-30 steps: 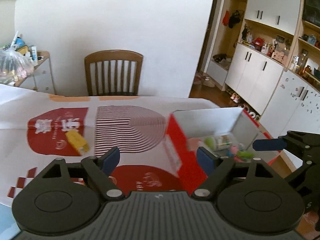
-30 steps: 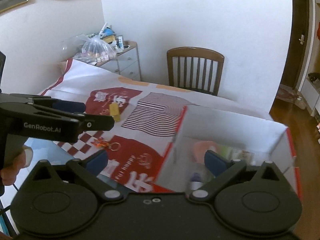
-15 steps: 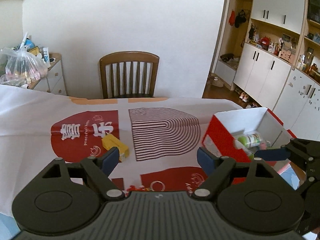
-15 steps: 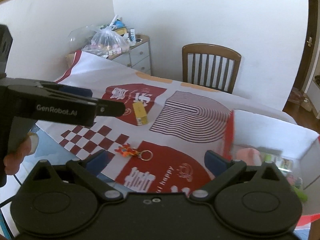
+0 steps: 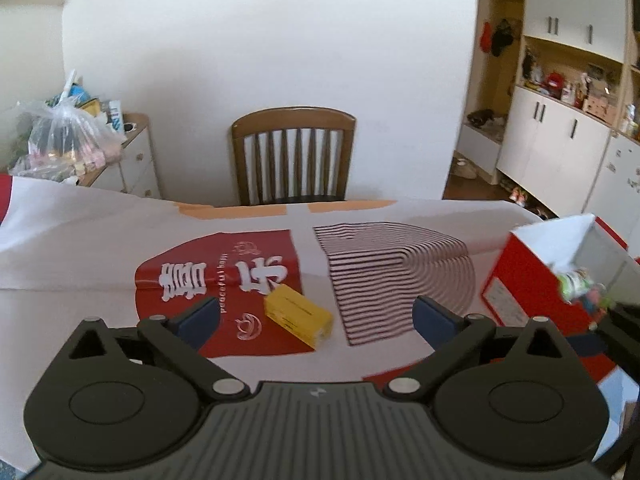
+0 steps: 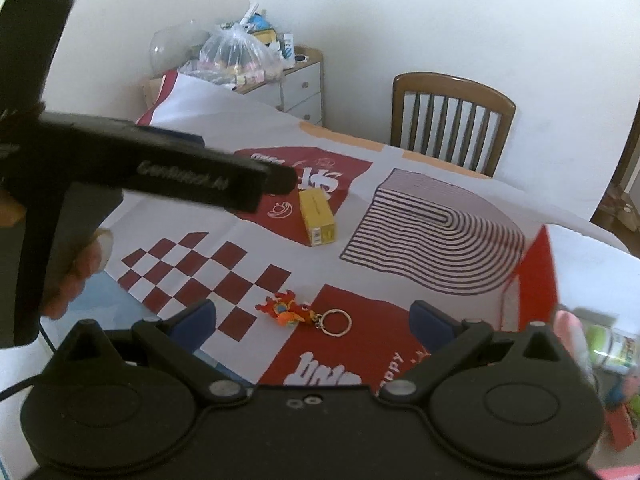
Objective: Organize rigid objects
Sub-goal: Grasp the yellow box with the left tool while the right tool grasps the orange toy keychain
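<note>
A small yellow box (image 5: 298,315) lies on the printed tablecloth, between and just beyond my open, empty left gripper (image 5: 316,316); it also shows in the right wrist view (image 6: 317,217). An orange-red keychain toy (image 6: 289,311) with a metal ring lies right in front of my open, empty right gripper (image 6: 312,320). A red and white box (image 5: 560,272) holding several small items stands at the right; it also shows in the right wrist view (image 6: 540,280). The left gripper's body (image 6: 152,172) crosses the right wrist view above the cloth, left of the yellow box.
A wooden chair (image 5: 294,156) stands behind the table's far edge. A drawer unit with a plastic bag (image 5: 66,140) on it is at the back left. White cabinets (image 5: 560,144) line the right wall. The tablecloth (image 6: 224,280) has red checks near the front edge.
Both grippers have swung left, away from the red and white box. The yellow box now lies between the left fingers, and the keychain sits in front of the right gripper.
</note>
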A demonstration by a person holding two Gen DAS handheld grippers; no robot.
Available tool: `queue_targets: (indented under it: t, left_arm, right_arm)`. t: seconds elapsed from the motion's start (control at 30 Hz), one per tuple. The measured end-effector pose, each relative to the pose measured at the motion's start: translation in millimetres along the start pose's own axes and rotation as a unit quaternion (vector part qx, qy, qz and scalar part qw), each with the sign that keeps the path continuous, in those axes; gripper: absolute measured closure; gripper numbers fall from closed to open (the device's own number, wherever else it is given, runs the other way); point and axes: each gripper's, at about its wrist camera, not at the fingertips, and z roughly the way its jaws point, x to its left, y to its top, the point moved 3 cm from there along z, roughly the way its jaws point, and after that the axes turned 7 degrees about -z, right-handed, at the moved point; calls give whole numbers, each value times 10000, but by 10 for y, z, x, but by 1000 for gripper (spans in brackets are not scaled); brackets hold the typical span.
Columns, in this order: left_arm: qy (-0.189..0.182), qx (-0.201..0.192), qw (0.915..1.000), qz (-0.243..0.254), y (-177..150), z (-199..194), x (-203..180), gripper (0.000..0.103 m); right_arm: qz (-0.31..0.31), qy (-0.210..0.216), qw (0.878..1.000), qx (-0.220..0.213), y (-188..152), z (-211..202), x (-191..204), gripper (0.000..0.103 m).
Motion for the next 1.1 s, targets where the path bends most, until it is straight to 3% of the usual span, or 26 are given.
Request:
queue_targets:
  t: [0.13, 0.4, 0.57, 1.1]
  left_arm:
    - [-193, 167, 9995, -169, 21, 239, 116, 0]
    - [-27, 272, 9996, -21, -67, 710, 150, 0]
    - [148, 331, 9993, 88, -103, 937, 195, 0]
    - [154, 704, 9972, -207, -201, 1502, 318, 0]
  right_arm:
    - [-84, 29, 9999, 79, 27, 217, 50, 2]
    - [-328, 131, 9989, 314, 26, 622, 162, 7]
    - [-610, 255, 9966, 489, -19, 860, 230, 18]
    - [-974, 398, 9923, 652, -41, 1183, 306, 33]
